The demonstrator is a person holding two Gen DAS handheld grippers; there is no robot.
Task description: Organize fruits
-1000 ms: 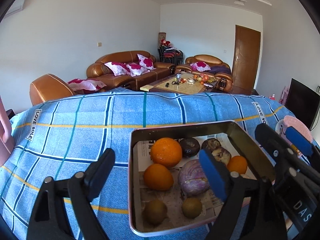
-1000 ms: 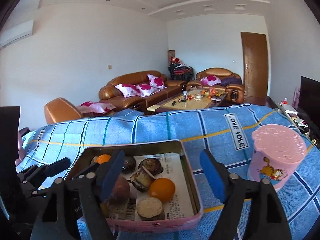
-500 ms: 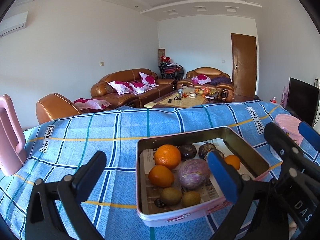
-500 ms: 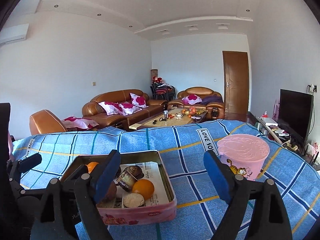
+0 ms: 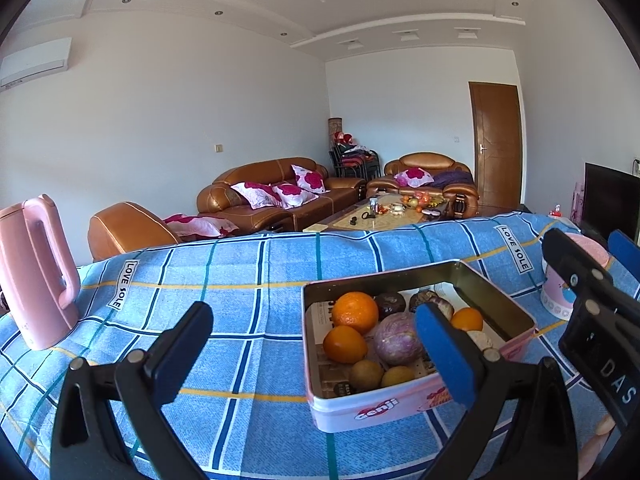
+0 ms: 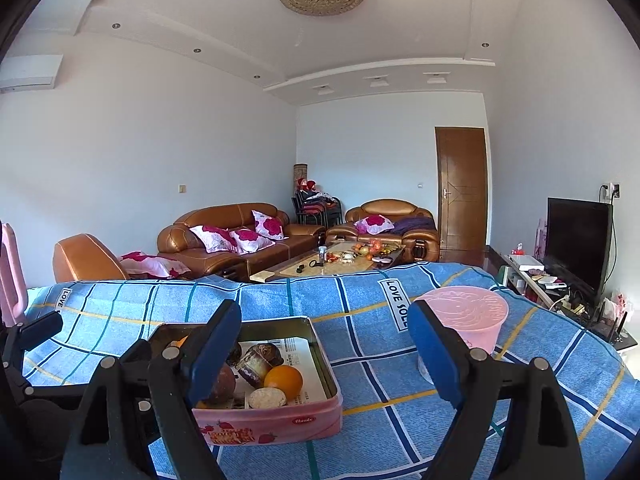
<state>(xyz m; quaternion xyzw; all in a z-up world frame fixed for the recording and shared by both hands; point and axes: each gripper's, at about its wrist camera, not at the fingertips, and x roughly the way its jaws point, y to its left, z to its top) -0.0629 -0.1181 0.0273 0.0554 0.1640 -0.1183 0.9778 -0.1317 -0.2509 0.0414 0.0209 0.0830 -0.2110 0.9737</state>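
Note:
A pink tin box (image 5: 362, 410) stands on the blue checked tablecloth and holds several fruits: oranges (image 5: 355, 312), a purple onion-like bulb (image 5: 397, 340), kiwis (image 5: 366, 374) and dark passion fruits (image 5: 390, 304). The tin also shows in the right wrist view (image 6: 280, 426). My left gripper (image 5: 316, 356) is open and empty, its right finger in front of the tin. My right gripper (image 6: 324, 352) is open and empty, above the tin's right side. The right gripper's body shows at the right of the left wrist view.
A pink kettle (image 5: 34, 276) stands at the table's left. A pink cup with a lid (image 6: 462, 322) stands to the right of the tin. Beyond the table are brown sofas (image 5: 276, 194), a coffee table, a door and a TV (image 6: 576, 240).
Both grippers have pulled back and tilted up from the tin, so more of the room and ceiling shows. Both stay open and empty. The fruits have not moved.

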